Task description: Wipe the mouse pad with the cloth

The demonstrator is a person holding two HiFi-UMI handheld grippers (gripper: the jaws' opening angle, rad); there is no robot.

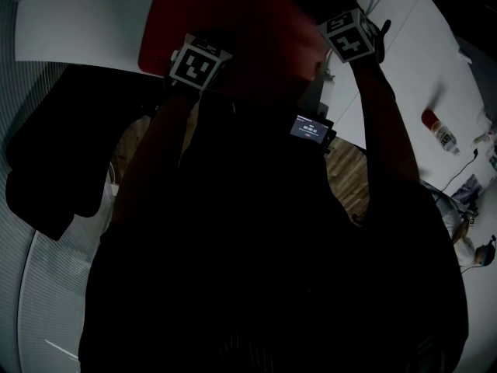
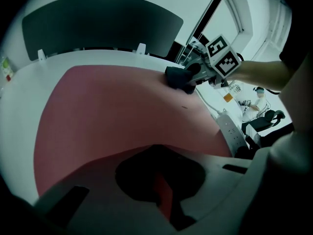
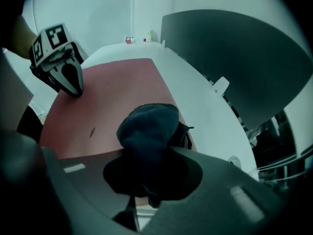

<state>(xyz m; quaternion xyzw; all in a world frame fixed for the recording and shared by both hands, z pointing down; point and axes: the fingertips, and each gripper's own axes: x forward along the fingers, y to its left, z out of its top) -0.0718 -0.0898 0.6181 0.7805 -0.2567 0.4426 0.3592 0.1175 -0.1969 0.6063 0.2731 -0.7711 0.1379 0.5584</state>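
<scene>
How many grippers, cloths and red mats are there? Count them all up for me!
Grippers: 2, the left gripper and the right gripper
Dark cloth: 1
Red mouse pad: 1
Total: 4

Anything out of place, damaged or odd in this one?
Only one small thing: a short dark mark on the red mouse pad, close to the cloth. Whether it is a stain or a bit of debris can't be told. The pad lies flat, and the cloth is bunched in the right gripper.
</scene>
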